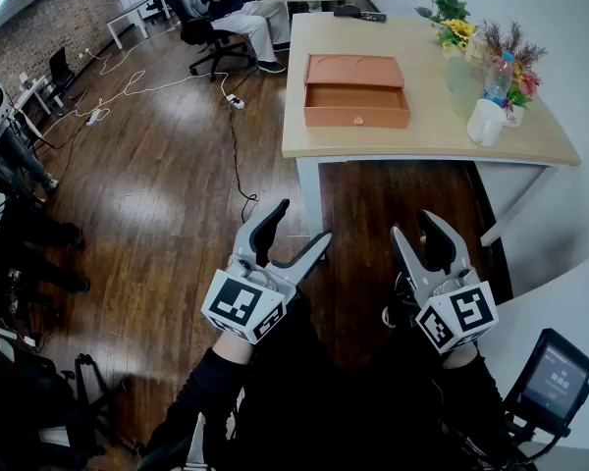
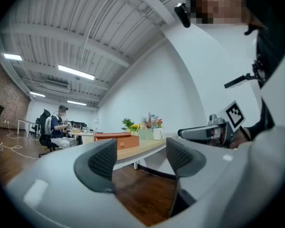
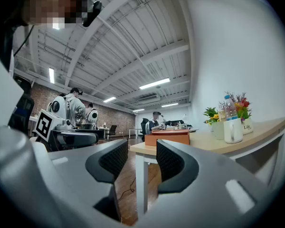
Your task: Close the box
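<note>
Orange and lying open, the box point(image 1: 356, 91) sits on the wooden table point(image 1: 412, 137), toward the table's left side and back from its near edge, with the lid point(image 1: 353, 70) thrown back flat on the far side and the shallow base facing you, a small clasp showing on its front wall. You stand well short of the table, so closing has not begun and the step in hand looks like the approach. Your left gripper point(image 1: 302, 222) and right gripper point(image 1: 413, 225) both hang low over the floor on the near side of the table, pointed toward it. The left jaws stand well apart and the right jaws apart by a narrower gap, and each gripper view shows only floor and table between the pads, so neither holds anything. Next, you probably need to step up to the table's near edge, reach past the base to the lid's free edge, lift it and swing it over the hinge onto the base, steadying the base with the other gripper. Mind the white mug point(image 1: 485, 123) and the flowers point(image 1: 511, 59) at the table's right side.
</note>
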